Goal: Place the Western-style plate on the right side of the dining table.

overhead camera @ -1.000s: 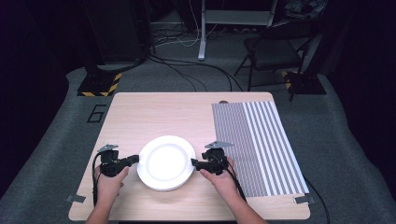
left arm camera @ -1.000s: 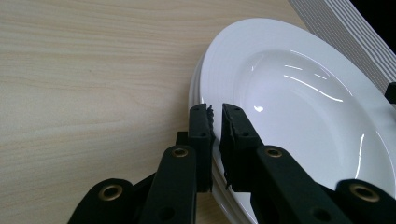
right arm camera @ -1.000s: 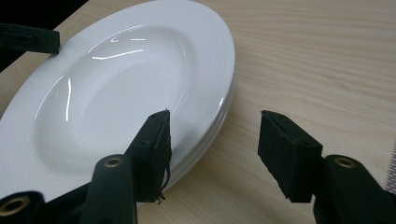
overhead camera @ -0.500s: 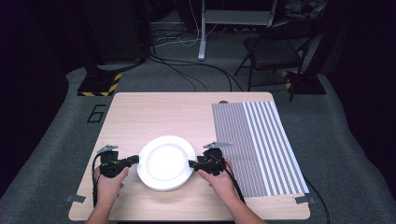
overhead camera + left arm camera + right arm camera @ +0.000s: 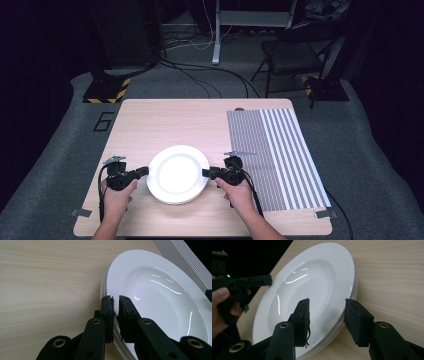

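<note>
The left gripper (image 5: pixel 115 305) is clamped on the top plate's (image 5: pixel 160 295) rim; the right gripper (image 5: pixel 327 312), jaws just closing, straddles the opposite rim without pinching it. Lifting now could tilt the plate; it might slip onto the stack (image 5: pixel 352 293).

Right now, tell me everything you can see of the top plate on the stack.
The top plate is round, white and glossy, ceramic by the look, with a wide flat rim and a shallow well that catches light streaks. It lies level on a small stack of like plates near the front edge of the wooden table, left of a striped mat. The left gripper is clamped on its rim. The right gripper straddles the opposite rim, jaws just been closing, pads not yet pressing.
</note>
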`<state>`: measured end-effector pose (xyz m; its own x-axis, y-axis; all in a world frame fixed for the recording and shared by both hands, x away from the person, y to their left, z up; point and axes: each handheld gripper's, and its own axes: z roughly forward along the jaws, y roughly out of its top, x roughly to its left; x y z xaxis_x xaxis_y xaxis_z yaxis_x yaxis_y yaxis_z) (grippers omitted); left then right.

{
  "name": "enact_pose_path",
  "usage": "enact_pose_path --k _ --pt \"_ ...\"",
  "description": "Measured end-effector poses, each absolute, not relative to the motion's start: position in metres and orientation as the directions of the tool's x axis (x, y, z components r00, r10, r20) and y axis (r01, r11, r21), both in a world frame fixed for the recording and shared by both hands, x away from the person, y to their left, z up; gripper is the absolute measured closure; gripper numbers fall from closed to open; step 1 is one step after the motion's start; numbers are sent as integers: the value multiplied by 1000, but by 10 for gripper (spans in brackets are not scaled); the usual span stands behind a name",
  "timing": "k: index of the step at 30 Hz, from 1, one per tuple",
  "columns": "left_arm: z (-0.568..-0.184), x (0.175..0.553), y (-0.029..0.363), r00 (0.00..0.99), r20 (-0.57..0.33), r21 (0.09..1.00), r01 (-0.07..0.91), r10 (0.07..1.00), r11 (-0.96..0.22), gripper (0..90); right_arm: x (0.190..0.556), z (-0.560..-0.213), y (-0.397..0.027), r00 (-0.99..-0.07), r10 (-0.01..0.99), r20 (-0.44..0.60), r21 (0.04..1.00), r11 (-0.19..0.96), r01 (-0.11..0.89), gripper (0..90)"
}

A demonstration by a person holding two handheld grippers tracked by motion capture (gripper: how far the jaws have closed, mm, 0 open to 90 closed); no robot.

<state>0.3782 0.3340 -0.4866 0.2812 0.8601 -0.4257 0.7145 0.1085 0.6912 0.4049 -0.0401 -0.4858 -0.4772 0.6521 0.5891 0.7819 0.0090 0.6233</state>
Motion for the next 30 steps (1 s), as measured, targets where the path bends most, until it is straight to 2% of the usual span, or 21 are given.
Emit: enact_pose_path --k 3,20,24,26,30 --pt "-486 378 333 282 -421 694 713 862 105 824 409 -488 -46 -451 616 645 590 -26 807 576" --pt "-487 378 333 280 -414 697 710 866 104 823 411 -496 -43 -419 613 670 549 -29 835 557" --pt "-487 378 332 280 -420 691 715 863 104 823 410 -496 -44 -403 601 690 530 -42 847 571" --pt "-487 378 331 281 -407 697 710 869 96 836 410 -496 -44 -389 560 731 503 -57 863 576" --pt "-488 378 332 284 -410 696 711 867 96 837 409 -495 -43 -398 569 720 510 -45 859 594"
